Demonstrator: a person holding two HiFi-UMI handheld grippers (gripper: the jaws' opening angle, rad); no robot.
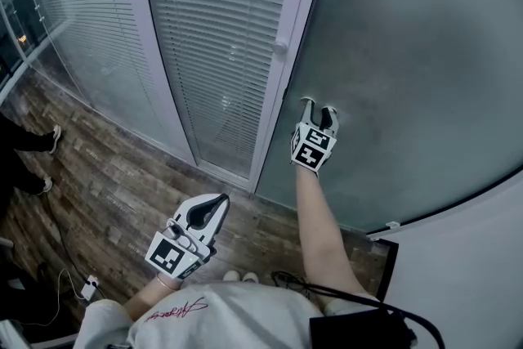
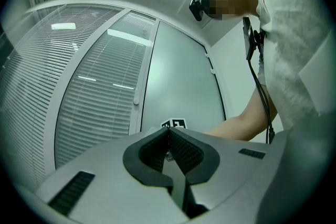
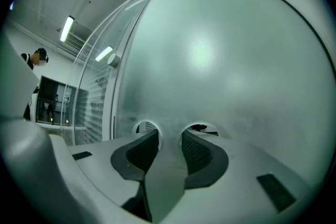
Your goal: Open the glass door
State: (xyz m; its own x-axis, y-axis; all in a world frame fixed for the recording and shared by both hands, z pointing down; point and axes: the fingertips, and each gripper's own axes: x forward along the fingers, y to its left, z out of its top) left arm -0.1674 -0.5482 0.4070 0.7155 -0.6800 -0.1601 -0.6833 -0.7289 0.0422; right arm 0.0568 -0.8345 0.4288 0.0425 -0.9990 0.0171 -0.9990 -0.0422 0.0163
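so the door [image 1: 409,53] is that big frosted pane filling the upper right of the head view, and as far as we can tell it's still closed, its left edge sitting right against the white frame [image 1: 282,90]. our right gripper [image 1: 319,106] is up at the glass near that edge, pointing about level, jaws apart with nothing pinched between them. in the right gripper view the tips sit right at two small round clear patches [image 3: 147,126] in the frosting, though we can't say if those are holes or some kind of pull. our left gripper [image 1: 222,199] is hanging back at the lower left of the head view, over the wood floor [image 1: 122,176], clamped together on nothing. so basically we've reached the door and that's it: no grip yet, no push or pull, all the actual opening is still to do.
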